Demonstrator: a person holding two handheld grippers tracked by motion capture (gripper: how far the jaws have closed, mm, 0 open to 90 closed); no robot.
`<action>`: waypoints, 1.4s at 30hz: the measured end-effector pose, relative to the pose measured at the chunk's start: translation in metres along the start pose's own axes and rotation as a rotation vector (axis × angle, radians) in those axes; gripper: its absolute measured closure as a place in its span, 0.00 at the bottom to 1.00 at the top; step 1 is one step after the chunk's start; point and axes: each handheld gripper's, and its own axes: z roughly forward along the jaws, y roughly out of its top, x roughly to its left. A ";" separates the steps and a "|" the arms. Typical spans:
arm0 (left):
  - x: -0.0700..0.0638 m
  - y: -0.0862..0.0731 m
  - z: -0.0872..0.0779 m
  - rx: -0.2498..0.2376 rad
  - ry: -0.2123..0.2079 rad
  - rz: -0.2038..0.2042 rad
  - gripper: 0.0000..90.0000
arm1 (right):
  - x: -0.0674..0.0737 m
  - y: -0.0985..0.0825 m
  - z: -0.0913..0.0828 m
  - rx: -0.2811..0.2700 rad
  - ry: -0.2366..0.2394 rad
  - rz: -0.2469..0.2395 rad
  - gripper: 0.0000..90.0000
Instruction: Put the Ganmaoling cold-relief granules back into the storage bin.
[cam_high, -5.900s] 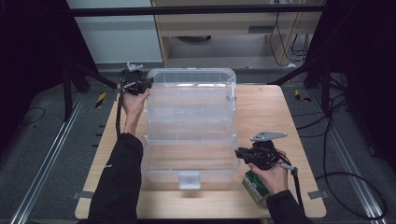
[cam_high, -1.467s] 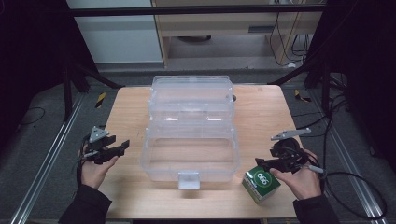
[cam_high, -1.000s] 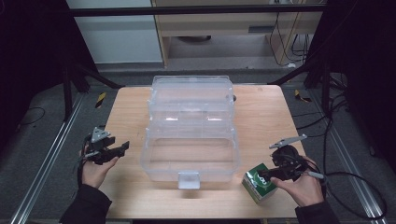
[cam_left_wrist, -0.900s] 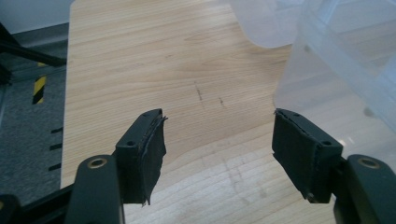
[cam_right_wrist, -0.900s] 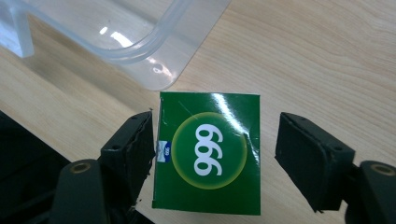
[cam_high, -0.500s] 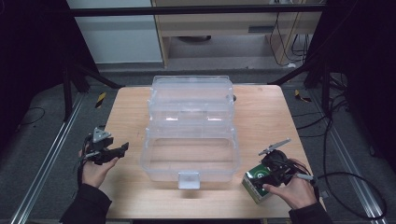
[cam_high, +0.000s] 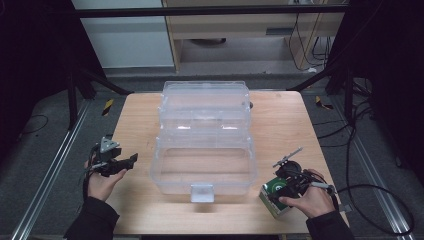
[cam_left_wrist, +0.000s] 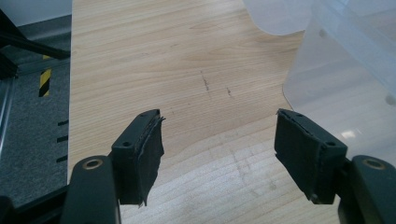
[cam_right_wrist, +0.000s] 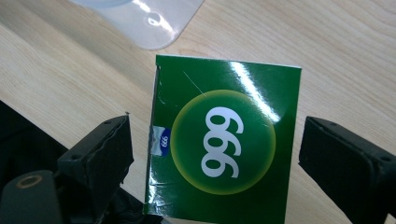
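Observation:
A green carton marked 999 (cam_right_wrist: 224, 144) lies at the table's front right, seen also in the high view as a small green carton (cam_high: 270, 192). My right gripper (cam_right_wrist: 219, 135) hangs right over it, one jaw on each side, pads clear of the card. Its jaws have just been opening, with the carton between them. In the high view the right gripper (cam_high: 284, 188) covers part of the carton. My left gripper (cam_left_wrist: 224, 128) stands open over bare wood at the front left (cam_high: 129, 165); its jaws widened slightly, with nothing between them.
A clear plastic box (cam_high: 200, 181) stands mid-table, its lid (cam_high: 204, 102) lying open behind it and a latch (cam_high: 202, 192) at the front. Its wall (cam_left_wrist: 345, 79) is just right of my left jaws, its corner (cam_right_wrist: 144, 18) beyond the carton. The wooden table (cam_high: 280, 125) ends near both hands.
My right hand has sunk and closed in on the green carton, and its jaws stand wider. The left hand has kept still. Earlier, that hand was at the box lid's back left.

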 end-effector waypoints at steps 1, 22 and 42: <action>0.000 0.000 0.000 -0.001 -0.001 0.001 0.35 | 0.000 0.000 0.002 0.009 0.000 -0.002 0.10; -0.003 -0.001 0.004 0.027 -0.009 0.022 0.35 | -0.007 0.006 0.020 0.101 0.018 -0.003 0.15; -0.005 -0.003 0.007 0.049 -0.008 0.038 0.35 | -0.009 0.010 0.018 0.138 0.021 -0.011 0.19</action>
